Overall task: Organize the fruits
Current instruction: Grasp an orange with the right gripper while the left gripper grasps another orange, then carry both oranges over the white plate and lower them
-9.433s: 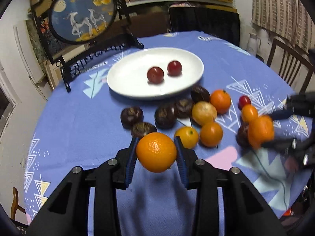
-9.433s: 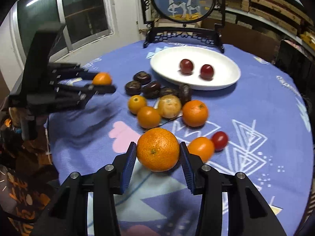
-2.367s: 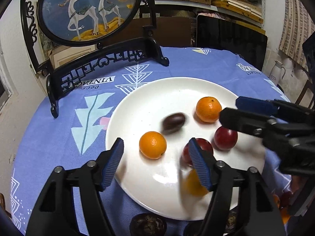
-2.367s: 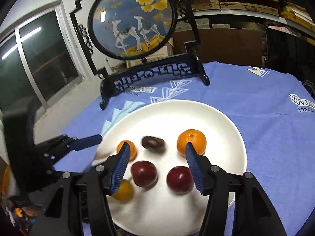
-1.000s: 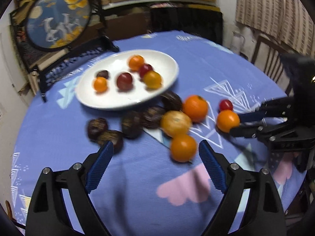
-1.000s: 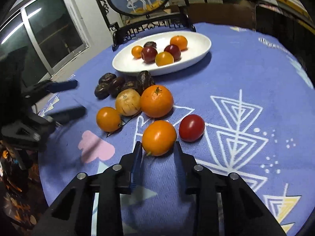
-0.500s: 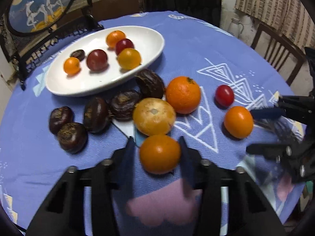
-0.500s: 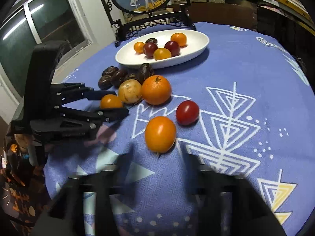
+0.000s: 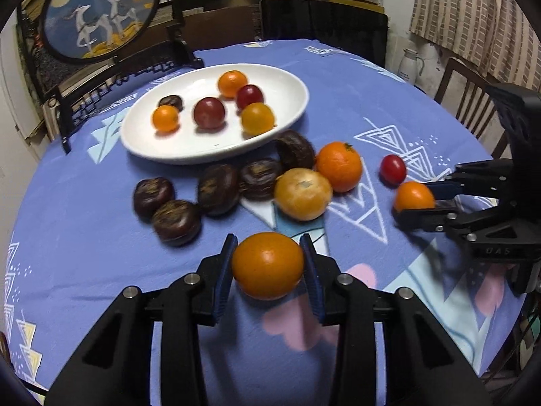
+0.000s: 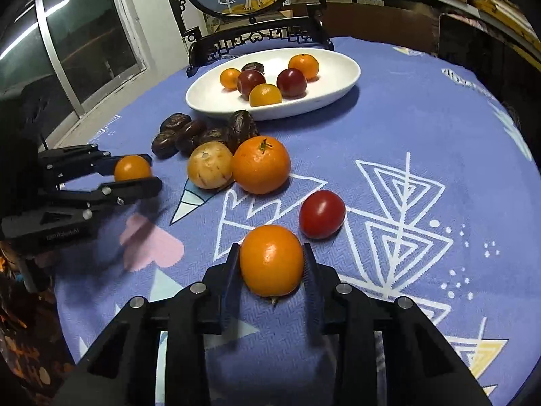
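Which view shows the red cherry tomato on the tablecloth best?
The right wrist view: the red cherry tomato lies large and sharp just beyond the right gripper. In the left wrist view it is smaller and slightly blurred, off to the right.

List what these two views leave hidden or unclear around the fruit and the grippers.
- Left wrist view: the underside of the orange between the left gripper pads; lifted or resting is unclear.
- Right wrist view: the same for the right gripper and its orange.
- Left wrist view: the dark fruits are blurred.
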{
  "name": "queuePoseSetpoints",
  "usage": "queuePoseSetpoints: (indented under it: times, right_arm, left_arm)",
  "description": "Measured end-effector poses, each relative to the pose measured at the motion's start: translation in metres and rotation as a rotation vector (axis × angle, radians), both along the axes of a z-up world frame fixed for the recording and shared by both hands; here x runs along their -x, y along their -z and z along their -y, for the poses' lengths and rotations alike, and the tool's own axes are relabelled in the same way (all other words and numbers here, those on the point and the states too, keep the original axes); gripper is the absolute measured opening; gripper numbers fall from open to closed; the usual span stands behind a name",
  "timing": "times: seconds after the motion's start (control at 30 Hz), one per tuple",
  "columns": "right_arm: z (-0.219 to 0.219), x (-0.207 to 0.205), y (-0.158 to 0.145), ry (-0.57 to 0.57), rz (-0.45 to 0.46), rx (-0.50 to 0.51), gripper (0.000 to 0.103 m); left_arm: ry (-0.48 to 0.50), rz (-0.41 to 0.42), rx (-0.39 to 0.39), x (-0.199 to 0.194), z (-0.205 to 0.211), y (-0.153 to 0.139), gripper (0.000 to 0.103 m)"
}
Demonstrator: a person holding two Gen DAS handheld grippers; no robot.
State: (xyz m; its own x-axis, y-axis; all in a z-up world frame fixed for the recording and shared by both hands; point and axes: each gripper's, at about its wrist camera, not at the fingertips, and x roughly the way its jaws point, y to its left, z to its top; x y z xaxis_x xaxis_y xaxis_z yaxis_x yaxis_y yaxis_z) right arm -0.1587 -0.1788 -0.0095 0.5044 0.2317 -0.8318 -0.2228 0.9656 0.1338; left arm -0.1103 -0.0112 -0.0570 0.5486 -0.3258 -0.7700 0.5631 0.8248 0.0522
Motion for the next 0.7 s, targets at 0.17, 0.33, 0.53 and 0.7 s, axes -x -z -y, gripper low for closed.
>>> queuePoseSetpoints:
  times: [0.17,0.33,0.53,0.7]
  right_arm:
    - [0.001,0.011,-0.007,-0.018,0.008,-0.019,0.035]
    - [-0.006,0.000,-0.018,-0.045,0.024,0.005,0.035]
    - [-0.014,-0.032,-0.063,-0.074,0.136,0.017,0.035]
    - [-0.018,-0.068,-0.098,-0.065,0.241,0.001,0.035]
  left_arm:
    - [-0.017,0.012,0.003,0.001,-0.015,-0.003,0.037]
    - [-0.041,0.024,-0.011,-0.010,-0.023,-0.012,0.037]
    - [-0.082,0.099,-0.008,-0.038,-0.023,-0.048,0.037]
    - [-0.124,0.159,0.039,-0.075,-0.012,-0.080,0.037]
